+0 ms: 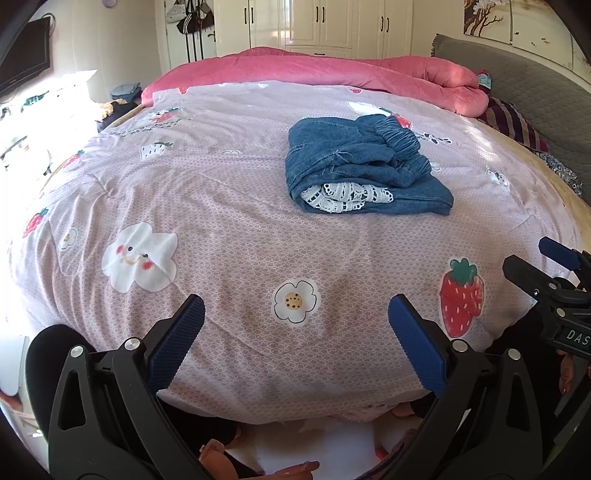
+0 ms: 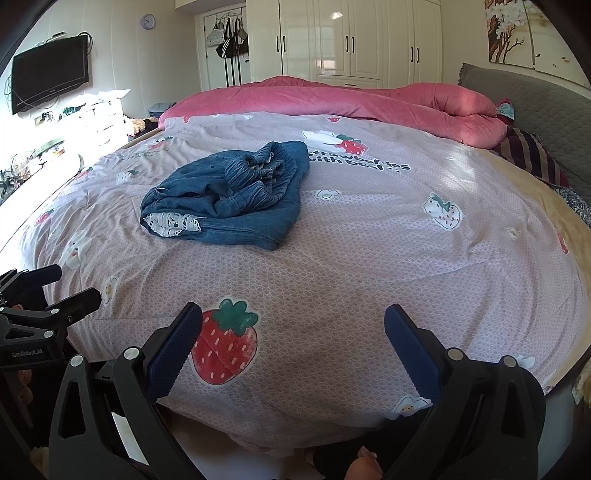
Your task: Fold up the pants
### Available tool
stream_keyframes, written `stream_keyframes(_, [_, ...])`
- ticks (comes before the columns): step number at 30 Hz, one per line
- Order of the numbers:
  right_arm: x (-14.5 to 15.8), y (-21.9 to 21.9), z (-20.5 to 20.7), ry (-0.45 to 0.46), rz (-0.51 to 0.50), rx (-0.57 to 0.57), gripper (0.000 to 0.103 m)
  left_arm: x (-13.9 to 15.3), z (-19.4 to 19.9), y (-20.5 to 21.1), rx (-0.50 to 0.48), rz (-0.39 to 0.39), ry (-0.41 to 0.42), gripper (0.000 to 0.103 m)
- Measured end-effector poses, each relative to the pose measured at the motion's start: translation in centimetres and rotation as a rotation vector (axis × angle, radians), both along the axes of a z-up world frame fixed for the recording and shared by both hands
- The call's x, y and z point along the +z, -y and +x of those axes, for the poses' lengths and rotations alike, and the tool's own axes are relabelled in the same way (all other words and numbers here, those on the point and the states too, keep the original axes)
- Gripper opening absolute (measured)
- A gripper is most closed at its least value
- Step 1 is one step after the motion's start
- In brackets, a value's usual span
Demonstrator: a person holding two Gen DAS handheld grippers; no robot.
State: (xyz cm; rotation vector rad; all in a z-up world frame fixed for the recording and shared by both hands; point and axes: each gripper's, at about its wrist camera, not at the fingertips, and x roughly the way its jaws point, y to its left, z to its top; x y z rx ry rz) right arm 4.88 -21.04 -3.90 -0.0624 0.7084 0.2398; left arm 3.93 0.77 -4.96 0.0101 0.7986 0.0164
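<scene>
- My left gripper (image 1: pixel 295 332) has its blue pads spread wide, nothing between them; it hangs over the near edge of the bedspread (image 1: pixel 221 206).
- My right gripper (image 2: pixel 293 332) is the same: jaws apart, empty, over the near edge above a printed strawberry (image 2: pixel 223 347).
- The pants (image 1: pixel 364 166) lie bunched in a heap toward the middle of the bed, well apart from both tools. Blue denim, elastic gathered waistband (image 1: pixel 397 142) on top, white lace trim (image 1: pixel 345 197) poking out at the near side.
- Handling, my judgement: soft, limp cloth, moderate weight for denim, not fragile. It should drape and sag when lifted, not hold shape. The lace could snag on a pad; avoid pinching there.
- Hold points, my judgement: the waistband is thick and ribbed, the surest grip. One gripper at each end of it, lift and shake out flat before any fold.
- Left view only: the right tool at the right border, a flower print (image 1: pixel 295 301) between my pads.
- Right view only: the waistband opening seen more from the side (image 2: pixel 266 166), lettering on the cover beyond the pants, a wall clock (image 2: pixel 147 21).
</scene>
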Motion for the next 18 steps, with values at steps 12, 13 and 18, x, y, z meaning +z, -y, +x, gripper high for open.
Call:
stream_keyframes(12, [-0.24,0.01,0.43,-0.01,0.0,-0.004,0.098,-0.39,0.2,0.03,0.001,0.013,-0.015,0.094])
stream_keyframes(13, [-0.27,0.04,0.44,-0.011,0.0,-0.005,0.098,-0.41,0.24,0.05,0.002,0.015,-0.017,0.094])
stream_keyframes(18, [-0.49,0.17,0.63,-0.019,0.0,-0.012,0.098,-0.66,0.45,0.18,0.006,0.024,-0.028,0.094])
